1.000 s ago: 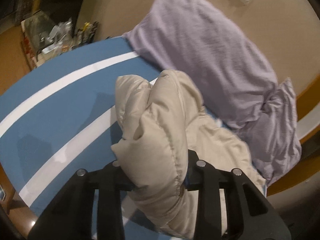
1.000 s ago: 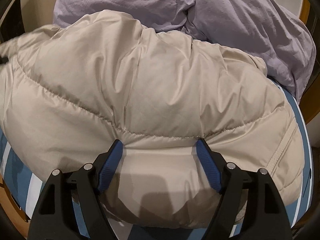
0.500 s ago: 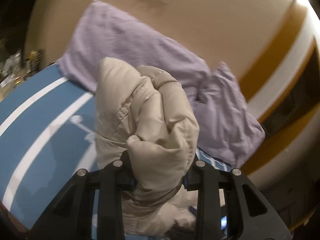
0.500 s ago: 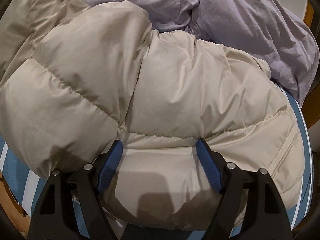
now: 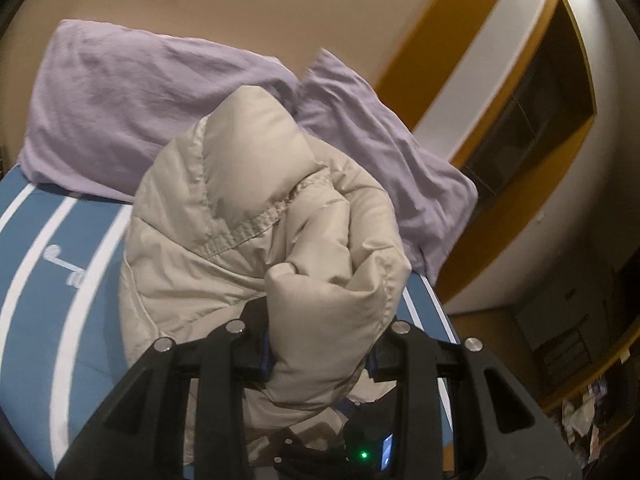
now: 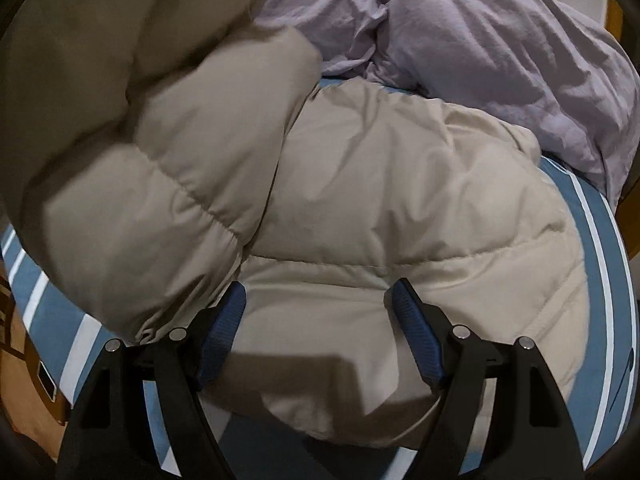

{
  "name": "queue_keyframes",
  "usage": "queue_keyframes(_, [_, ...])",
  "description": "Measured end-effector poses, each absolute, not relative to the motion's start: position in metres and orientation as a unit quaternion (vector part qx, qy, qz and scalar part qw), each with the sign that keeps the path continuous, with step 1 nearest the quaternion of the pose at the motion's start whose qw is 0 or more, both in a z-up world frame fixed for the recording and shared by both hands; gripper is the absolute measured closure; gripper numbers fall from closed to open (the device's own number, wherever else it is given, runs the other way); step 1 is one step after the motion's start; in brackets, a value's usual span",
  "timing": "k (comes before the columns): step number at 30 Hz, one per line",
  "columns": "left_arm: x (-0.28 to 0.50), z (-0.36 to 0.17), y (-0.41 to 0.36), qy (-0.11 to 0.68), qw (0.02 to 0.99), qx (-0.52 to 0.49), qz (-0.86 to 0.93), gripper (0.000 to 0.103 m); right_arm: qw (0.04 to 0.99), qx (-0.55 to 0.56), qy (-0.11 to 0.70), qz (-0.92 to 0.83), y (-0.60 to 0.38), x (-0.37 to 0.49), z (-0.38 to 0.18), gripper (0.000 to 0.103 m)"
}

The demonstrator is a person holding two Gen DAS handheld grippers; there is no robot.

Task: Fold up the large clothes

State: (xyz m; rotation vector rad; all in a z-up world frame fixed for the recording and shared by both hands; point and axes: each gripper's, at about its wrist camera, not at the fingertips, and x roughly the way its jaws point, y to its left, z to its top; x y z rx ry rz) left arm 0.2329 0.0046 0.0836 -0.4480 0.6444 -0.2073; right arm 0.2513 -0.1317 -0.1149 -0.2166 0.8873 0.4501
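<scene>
Left gripper (image 5: 320, 350) at bottom centre of the left wrist view, black arms, blue pads mostly buried. Jaws were clamped on a thick bunched fold of the beige puffer jacket (image 5: 256, 232), the fabric bulging out above and below the pinch. From there the jacket rose as a tall padded lump filling the frame's centre, a stitched elastic hem or cuff running across its middle. Part of the jacket hung down behind the gripper arms at bottom centre, where a small green light showed on a dark device.

Right gripper (image 6: 318, 304) at bottom centre of the right wrist view, blue pads (image 6: 416, 340) spread wide apart. A rounded quilted section of the jacket (image 6: 400, 200) sat between them, tips resting against the fabric at a seam line; no visible squeeze, jaws read as released. A darker, blurred flap of the same jacket was draped over the left half of that frame, overlapping the flatter part at centre right.

Jacket lay on a blue bedcover with white stripes (image 5: 48, 280), seen lower left in the left view and along the right and lower left edges in the right view. Two lilac pillows (image 5: 132, 96) sat behind the jacket, upper left to centre right, against a beige wall (image 5: 320, 8). Wood-trimmed dark niche (image 5: 532, 120) at upper right.
</scene>
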Motion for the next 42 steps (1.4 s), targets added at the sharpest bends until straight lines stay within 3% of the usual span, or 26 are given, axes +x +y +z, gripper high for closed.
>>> queue_keyframes(27, [0.275, 0.012, -0.164, 0.429, 0.877, -0.101, -0.193, 0.067, 0.912, 0.004, 0.408, 0.031, -0.304, 0.242, -0.094, 0.026])
queue_keyframes(33, [0.268, 0.015, -0.171, 0.429, 0.88, -0.084, -0.183, 0.056, 0.914, 0.025, 0.405, 0.011, -0.326, 0.236, -0.09, 0.026])
queue_keyframes(38, [0.26, 0.034, -0.157, 0.415, 0.885, -0.104, -0.184, 0.035, 0.917, 0.04, 0.397, 0.001, -0.339, 0.235, -0.083, 0.026])
queue_keyframes(42, [0.252, 0.062, -0.135, 0.382, 0.903, -0.1, -0.168, 0.028, 0.92, 0.051, 0.389, 0.0, -0.343, 0.234, -0.078, 0.026])
